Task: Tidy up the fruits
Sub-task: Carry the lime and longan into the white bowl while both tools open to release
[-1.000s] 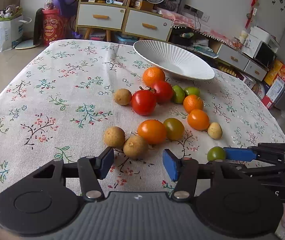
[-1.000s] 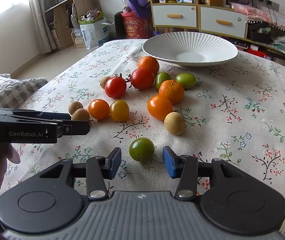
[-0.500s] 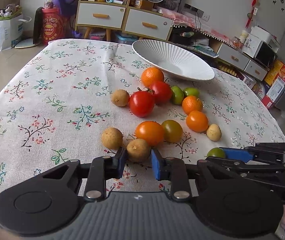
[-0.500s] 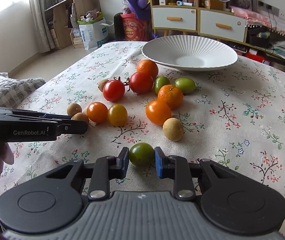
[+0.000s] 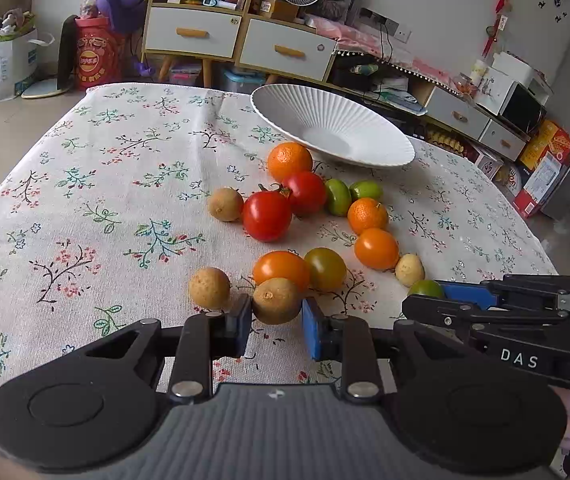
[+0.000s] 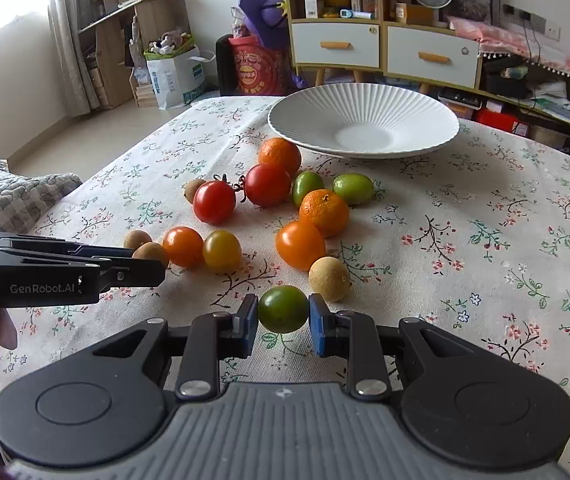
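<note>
Fruits lie scattered on a floral tablecloth (image 5: 85, 208) in front of an empty white ribbed plate (image 5: 285, 108). In the left wrist view my left gripper (image 5: 277, 322) is shut on a tan longan (image 5: 275, 300), both blue pads pressing its sides. In the right wrist view my right gripper (image 6: 283, 322) is shut on a green tomato (image 6: 283, 309). Red tomatoes (image 5: 267, 216), oranges (image 5: 289, 162), orange tomatoes (image 5: 281, 270) and green fruits (image 5: 337, 196) sit between the grippers and the plate (image 6: 305, 116). The left gripper (image 6: 145, 270) shows from the side in the right wrist view.
Another longan (image 5: 209, 288) lies just left of the held one, and a third (image 6: 329, 279) just right of the green tomato. Beyond the table stand a drawer cabinet (image 5: 237, 36), a red bin (image 5: 95, 60) and boxes (image 5: 541, 168). A grey cushion (image 6: 9, 200) is at the left edge.
Both grippers went from open to shut: the left closed on the tan longan, the right on the green tomato. Neither hand shifted noticeably.
</note>
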A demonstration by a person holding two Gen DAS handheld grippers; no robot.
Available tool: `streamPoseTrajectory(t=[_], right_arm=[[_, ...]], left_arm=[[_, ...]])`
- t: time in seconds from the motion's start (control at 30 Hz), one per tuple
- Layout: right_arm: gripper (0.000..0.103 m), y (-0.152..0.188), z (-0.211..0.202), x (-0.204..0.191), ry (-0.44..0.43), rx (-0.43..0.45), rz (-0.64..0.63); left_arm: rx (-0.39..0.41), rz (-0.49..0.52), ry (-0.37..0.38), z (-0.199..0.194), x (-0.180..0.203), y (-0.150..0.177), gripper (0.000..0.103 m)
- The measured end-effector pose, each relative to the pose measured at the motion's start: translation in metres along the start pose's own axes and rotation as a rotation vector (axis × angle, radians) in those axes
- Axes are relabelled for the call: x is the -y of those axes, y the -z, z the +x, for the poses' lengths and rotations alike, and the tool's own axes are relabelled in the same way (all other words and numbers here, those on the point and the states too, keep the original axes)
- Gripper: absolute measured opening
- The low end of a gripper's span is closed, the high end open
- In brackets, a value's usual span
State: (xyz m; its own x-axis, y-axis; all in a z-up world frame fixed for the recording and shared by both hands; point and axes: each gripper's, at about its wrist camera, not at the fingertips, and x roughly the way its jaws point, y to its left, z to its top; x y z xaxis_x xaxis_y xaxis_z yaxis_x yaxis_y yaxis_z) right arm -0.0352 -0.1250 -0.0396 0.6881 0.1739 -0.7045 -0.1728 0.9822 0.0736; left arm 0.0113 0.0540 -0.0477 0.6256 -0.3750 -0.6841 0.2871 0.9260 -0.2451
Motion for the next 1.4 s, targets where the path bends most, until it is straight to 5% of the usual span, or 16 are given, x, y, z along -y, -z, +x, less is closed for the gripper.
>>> streamPoseTrajectory(t=[0.73,1.4], right_arm=[[0.024,-0.069,0.003,0.028,-0.009,0.060,0.058],[0.024,-0.112,0.079,0.086,-0.008,-0.031,0.234]], left_arm=[[0.073,0.075,0.076,0.005,0.050,-0.057,0.019],[0.041,0.206,0.006,0.112,0.067,-0.114,0.019]])
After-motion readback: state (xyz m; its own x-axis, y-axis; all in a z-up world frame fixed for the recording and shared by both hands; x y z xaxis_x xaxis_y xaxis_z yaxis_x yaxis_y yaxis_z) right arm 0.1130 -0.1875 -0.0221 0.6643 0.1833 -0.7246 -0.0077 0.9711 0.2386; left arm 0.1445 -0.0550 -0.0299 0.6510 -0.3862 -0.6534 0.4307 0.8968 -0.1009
